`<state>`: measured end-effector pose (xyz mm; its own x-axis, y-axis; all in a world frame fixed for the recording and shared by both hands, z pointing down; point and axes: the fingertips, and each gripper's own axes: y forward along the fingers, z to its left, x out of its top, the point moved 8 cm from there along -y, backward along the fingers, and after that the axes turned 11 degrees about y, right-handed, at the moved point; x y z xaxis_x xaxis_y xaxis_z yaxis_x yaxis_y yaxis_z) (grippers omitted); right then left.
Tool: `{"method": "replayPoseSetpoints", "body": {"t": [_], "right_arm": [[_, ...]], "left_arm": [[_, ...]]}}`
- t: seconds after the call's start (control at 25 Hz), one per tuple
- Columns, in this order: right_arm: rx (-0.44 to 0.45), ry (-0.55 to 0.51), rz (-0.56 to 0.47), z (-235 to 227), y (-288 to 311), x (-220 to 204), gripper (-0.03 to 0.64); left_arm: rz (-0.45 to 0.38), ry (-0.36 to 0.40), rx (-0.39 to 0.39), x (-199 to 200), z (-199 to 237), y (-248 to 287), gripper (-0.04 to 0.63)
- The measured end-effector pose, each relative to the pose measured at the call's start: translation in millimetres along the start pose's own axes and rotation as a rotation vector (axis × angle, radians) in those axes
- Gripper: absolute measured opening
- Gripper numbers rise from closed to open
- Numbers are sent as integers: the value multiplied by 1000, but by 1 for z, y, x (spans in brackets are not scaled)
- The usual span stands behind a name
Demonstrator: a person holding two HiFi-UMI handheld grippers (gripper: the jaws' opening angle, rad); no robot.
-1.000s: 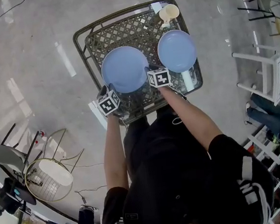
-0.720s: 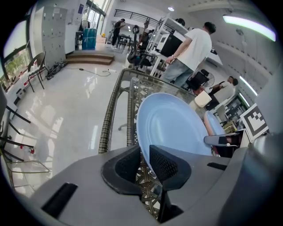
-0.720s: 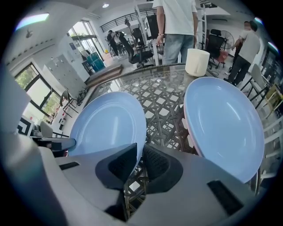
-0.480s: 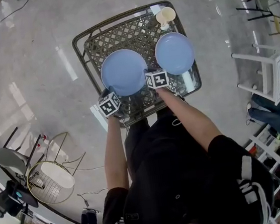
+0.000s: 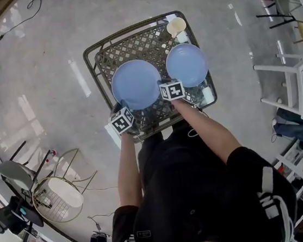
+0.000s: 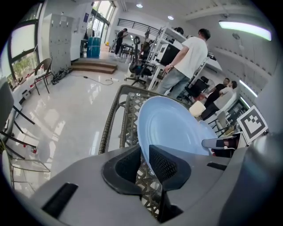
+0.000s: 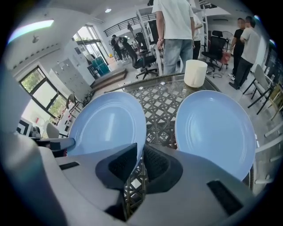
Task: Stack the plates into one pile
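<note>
Two light blue plates are at a wicker table [image 5: 90, 48]. Both grippers hold the larger left plate [image 5: 136, 84] by its near rim, slightly tilted above the table top. My left gripper [image 5: 122, 109] has just been closing, and its jaws now pinch the plate's [image 6: 172, 128] rim. My right gripper [image 5: 162, 89] is shut on the same plate's [image 7: 106, 126] right near edge. The second plate [image 5: 187, 65] lies flat on the table at the right, also seen in the right gripper view [image 7: 216, 128].
A cream cup [image 5: 176, 26] stands at the table's far right corner, behind the second plate. People stand beyond the table [image 6: 188, 57]. A white shelf unit [image 5: 292, 81] is to the right, a round wire stool [image 5: 56, 195] at lower left.
Both grippers have come up a little with the left plate between them. The second plate and the cup have stayed put.
</note>
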<state>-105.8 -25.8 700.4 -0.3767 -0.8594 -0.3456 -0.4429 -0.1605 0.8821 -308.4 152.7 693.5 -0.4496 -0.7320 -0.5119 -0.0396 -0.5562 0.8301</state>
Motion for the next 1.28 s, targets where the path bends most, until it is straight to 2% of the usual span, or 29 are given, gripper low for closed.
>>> {"method": "replayPoseSetpoints", "body": {"t": [0.28,0.56,1.28], "right_arm": [[34,19,-36,-15,-33,8,43],[53,39,-86,-49,-64,22,43],[15,218,-148,-176,-109,26,38]], "left_arm": [[-43,3,5,13,-30,-23,69],[-82,30,-8,29,-72,-27,67],[-48,165,-103,55,-192,20,67]]}}
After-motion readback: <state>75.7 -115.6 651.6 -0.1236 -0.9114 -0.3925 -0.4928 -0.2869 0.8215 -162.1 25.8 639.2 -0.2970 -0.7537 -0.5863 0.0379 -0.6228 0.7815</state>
